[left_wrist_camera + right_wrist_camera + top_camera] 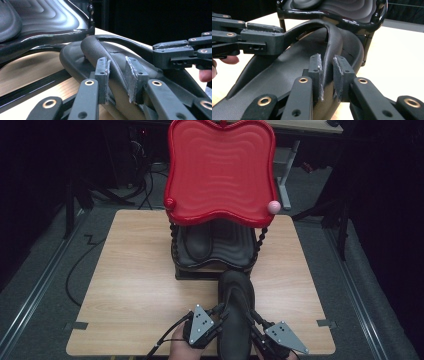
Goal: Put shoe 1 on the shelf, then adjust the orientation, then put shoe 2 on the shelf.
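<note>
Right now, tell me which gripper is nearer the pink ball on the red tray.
Right. The right gripper grips the black sandal on the same side as the pink ball; the left gripper grips the strap's far side.

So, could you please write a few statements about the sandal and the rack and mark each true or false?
1. Both tongs, left and right, grip the black sandal by its strap. True.
2. The rack's top tray is blue. False: it is red.
3. Another black sandal lies on the rack's lower black tray. True.
4. The held sandal sits on the red tray. False: it is over the wooden table, in front of the rack.
</note>
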`<state>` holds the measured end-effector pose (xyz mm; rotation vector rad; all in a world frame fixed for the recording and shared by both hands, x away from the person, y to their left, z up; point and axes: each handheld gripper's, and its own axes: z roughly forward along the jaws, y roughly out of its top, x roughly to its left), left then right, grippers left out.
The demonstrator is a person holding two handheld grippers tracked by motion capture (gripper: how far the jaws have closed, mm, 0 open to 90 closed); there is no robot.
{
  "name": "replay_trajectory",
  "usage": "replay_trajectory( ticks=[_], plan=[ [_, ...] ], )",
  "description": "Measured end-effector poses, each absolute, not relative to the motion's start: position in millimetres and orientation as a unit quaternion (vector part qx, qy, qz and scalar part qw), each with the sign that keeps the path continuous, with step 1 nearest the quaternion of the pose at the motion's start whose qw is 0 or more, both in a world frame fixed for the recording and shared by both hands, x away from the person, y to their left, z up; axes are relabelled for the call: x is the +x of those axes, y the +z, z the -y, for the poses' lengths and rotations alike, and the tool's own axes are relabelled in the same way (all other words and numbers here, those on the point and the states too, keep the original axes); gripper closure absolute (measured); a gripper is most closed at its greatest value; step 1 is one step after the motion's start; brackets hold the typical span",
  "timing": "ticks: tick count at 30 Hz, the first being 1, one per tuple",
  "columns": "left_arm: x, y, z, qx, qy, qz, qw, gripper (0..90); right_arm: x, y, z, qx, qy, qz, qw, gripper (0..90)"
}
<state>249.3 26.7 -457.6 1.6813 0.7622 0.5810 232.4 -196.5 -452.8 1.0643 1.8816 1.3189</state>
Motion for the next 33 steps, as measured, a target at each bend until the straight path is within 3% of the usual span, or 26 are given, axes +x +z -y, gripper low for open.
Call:
replay_trajectory(
  ticks=[22, 33],
  plan=[
    [227, -438, -40, 0.696, 0.281, -0.311, 0.583, 72.9, 217, -437, 186, 0.357, 0.517, -0.709, 0.32, 77.7],
    [265, -413, -44, 0.686, 0.302, -0.305, 0.587, 73.1, 249, -421, 178, 0.351, 0.526, -0.699, 0.335, 77.8]
  ],
)
